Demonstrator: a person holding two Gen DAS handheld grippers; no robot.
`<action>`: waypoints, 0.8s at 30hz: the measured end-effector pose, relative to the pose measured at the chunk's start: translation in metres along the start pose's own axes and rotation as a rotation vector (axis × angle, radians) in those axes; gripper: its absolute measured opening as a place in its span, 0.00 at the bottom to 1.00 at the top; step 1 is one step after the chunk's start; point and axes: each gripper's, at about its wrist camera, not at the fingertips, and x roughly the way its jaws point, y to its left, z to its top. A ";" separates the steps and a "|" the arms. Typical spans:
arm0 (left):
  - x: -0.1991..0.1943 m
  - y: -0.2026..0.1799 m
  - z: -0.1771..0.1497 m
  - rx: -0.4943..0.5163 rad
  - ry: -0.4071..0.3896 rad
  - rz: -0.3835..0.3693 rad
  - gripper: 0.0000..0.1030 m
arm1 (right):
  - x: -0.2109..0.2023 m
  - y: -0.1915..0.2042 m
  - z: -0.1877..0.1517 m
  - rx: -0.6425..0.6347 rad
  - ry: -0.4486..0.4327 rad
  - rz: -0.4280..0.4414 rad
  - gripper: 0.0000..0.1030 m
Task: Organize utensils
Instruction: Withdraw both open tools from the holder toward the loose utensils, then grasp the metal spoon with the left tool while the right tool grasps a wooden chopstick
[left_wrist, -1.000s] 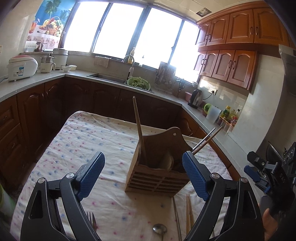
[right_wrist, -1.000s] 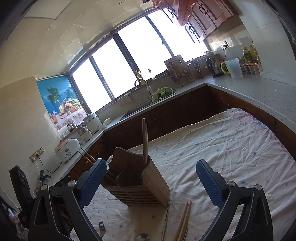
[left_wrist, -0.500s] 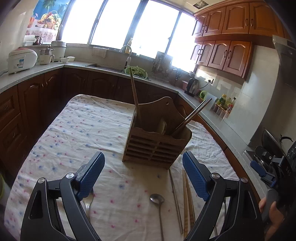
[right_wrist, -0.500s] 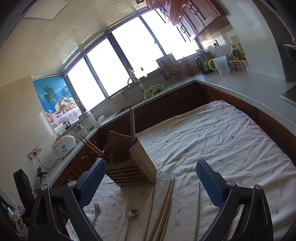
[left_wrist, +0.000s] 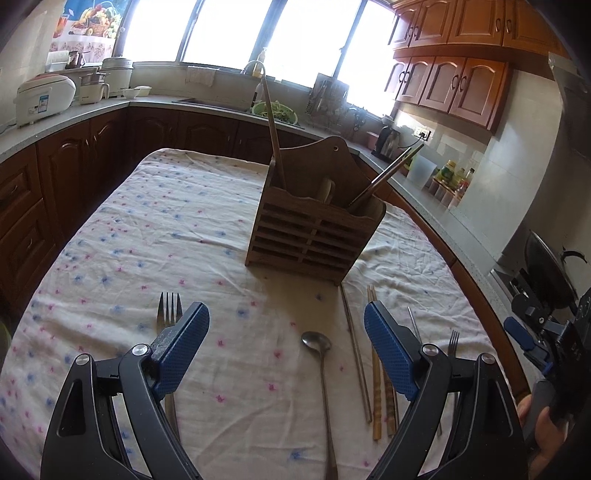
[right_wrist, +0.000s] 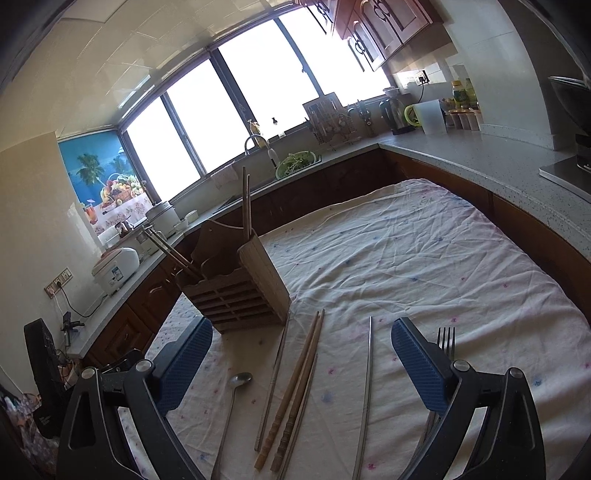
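While empty, left gripper (left_wrist: 286, 339) gapes above tablecloth (left_wrist: 147, 236).

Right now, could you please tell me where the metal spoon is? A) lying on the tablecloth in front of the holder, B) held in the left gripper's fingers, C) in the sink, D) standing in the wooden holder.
A: the metal spoon lies flat on the tablecloth, in front of the wooden holder, touched by neither gripper.
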 end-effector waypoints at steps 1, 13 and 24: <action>0.001 -0.001 -0.002 0.004 0.010 0.001 0.85 | 0.001 -0.001 -0.002 0.002 0.007 -0.003 0.96; 0.019 -0.010 -0.018 0.028 0.095 0.003 0.85 | 0.010 -0.013 -0.012 0.014 0.051 -0.028 0.96; 0.040 -0.016 -0.020 0.062 0.151 0.000 0.85 | 0.027 -0.018 -0.012 0.000 0.088 -0.052 0.95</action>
